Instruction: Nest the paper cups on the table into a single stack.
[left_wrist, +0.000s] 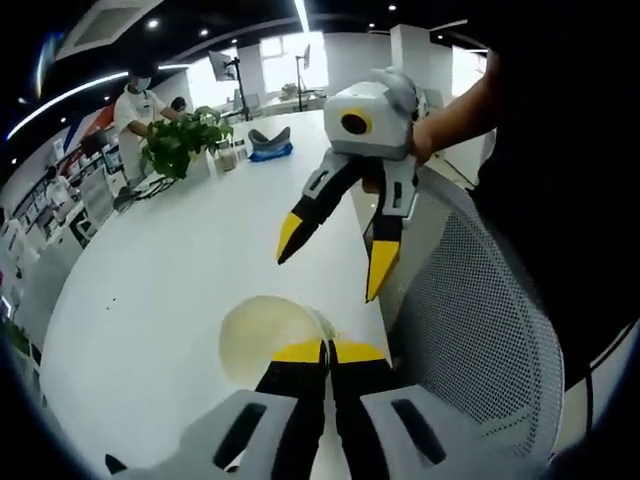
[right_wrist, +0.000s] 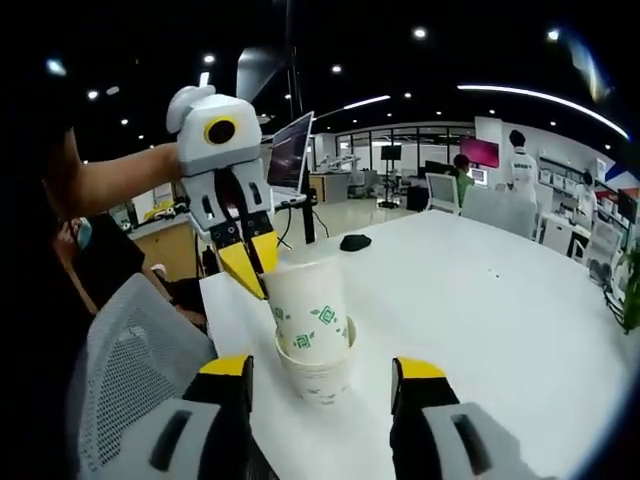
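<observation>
Cups first: in the right gripper view the upper cup (right_wrist: 308, 312) sits partly down inside the lower cup (right_wrist: 318, 378) at centre frame, on the white counter (right_wrist: 480, 300), leaning a little rather than seated straight. Upper left of that frame, the left gripper (right_wrist: 250, 262) comes down with its yellow fingers pinched on the near rim of the upper cup; in the left gripper view its own fingers (left_wrist: 300, 352) are pressed together at bottom centre over the cup's pale open mouth (left_wrist: 270, 335). Moving right in the right gripper view, the right gripper (right_wrist: 322, 368) has its fingers spread wide and empty at the bottom, one on each side of the lower cup, apart from it. In the left gripper view that same gripper hangs at upper centre-right, splayed above the counter, with a mesh chair back (left_wrist: 480, 320) to the right. The likely trouble is that the cups stand close to the counter's near edge and nothing steadies the lower one: a push down on one side of the rim could tip the pair or jam the upper cup crooked. Closing the right fingers lightly on the lower cup would seem the safer course.
</observation>
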